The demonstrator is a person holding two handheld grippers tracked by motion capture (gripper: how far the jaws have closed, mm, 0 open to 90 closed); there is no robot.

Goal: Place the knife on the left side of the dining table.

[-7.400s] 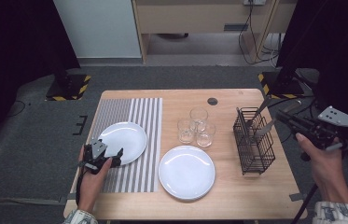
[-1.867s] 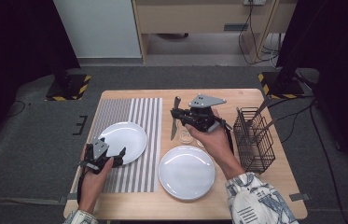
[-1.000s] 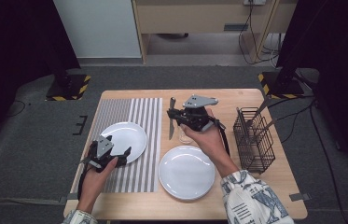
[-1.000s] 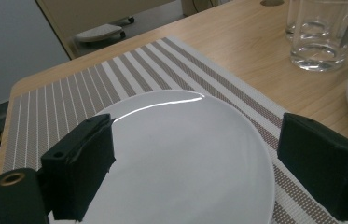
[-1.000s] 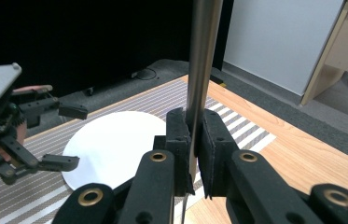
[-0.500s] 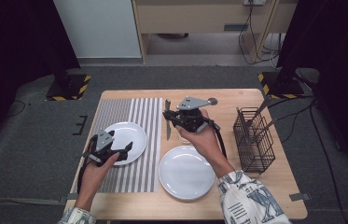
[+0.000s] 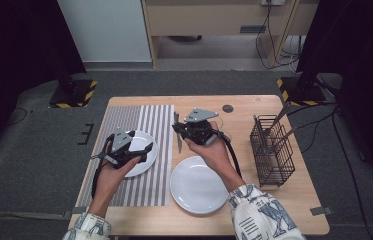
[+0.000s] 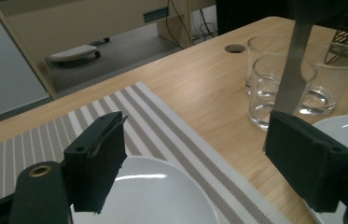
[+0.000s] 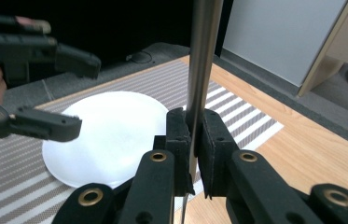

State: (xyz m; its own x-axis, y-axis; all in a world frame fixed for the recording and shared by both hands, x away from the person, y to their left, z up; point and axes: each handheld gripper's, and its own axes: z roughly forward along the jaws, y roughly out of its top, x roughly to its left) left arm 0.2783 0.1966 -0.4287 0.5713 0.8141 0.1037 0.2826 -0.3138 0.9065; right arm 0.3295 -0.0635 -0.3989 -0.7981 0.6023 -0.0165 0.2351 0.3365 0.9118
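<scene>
The knife (image 7: 178, 139) is clamped between the closed jaws of the right tongs (image 7: 180, 131), gripped partway along its length so that one end rises above the jaws and the other hangs below them. In the high view it hangs over the bare wood just beside the right edge of the striped placemat (image 7: 139, 150), clear of the worktop (image 7: 254, 210). In the right gripper view its flat steel shaft (image 9: 202, 70) runs straight up between the two black pads.

The left tongs (image 7: 136, 150) hover above the small white plate (image 7: 146, 147) that lies on the placemat. Their jaws stand wide apart with nothing between them, and they have just been closing a little. In the left gripper view the plate's rim (image 8: 162, 163) curves under the two pads, with striped mat beyond it.

The large white plate (image 7: 199, 187) sits on bare wood near the front edge of the worktop, just below the right hand. Three clear glasses (image 8: 274, 88) stand together behind the knife, near the round cable hole (image 7: 228, 108). The black wire cutlery rack (image 7: 272, 150) stands toward the right edge, well apart from the knife. Open wood lies between the large plate and the rack, and along the far edge behind the glasses. The placemat's left strip, beside the small plate, is uncovered.
</scene>
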